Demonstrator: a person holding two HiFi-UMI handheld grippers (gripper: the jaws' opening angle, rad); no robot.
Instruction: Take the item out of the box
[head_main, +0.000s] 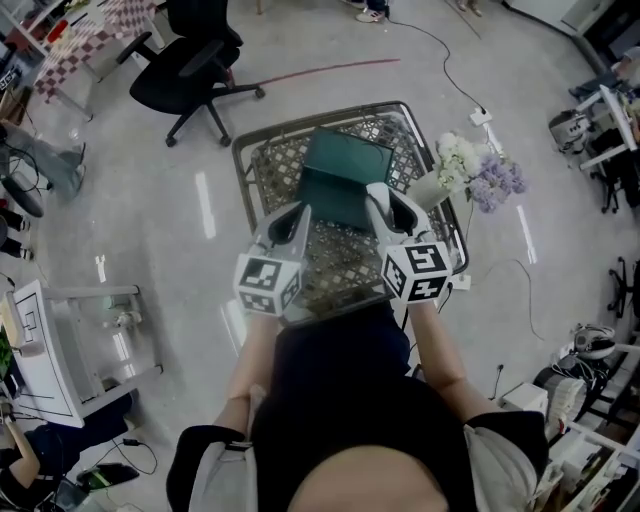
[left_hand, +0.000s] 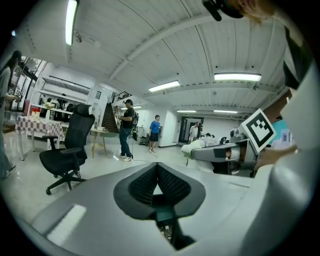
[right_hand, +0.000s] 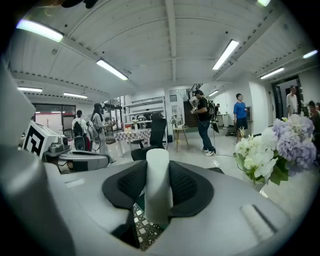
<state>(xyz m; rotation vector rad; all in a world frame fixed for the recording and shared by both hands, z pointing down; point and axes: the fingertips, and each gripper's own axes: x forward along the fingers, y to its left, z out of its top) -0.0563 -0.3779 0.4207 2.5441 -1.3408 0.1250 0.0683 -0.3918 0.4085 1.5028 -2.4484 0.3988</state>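
The right gripper (right_hand: 158, 172) clenches a white cylinder (right_hand: 158, 192) whose long axis runs 6 to 12 o'clock, at the green box's (head_main: 345, 178) 4 o'clock side; the left gripper's (left_hand: 156, 167) jaws are pressed together.

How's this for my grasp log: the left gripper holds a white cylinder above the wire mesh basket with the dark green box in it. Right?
Wrong gripper: the right gripper view shows the right gripper holding the white cylinder, above the wire mesh basket with the dark green box in it.

Roll and box
White roll (right_hand: 158, 185) upright in right gripper (head_main: 392, 208); dark green box (head_main: 340, 180) open in wire basket (head_main: 250, 165).
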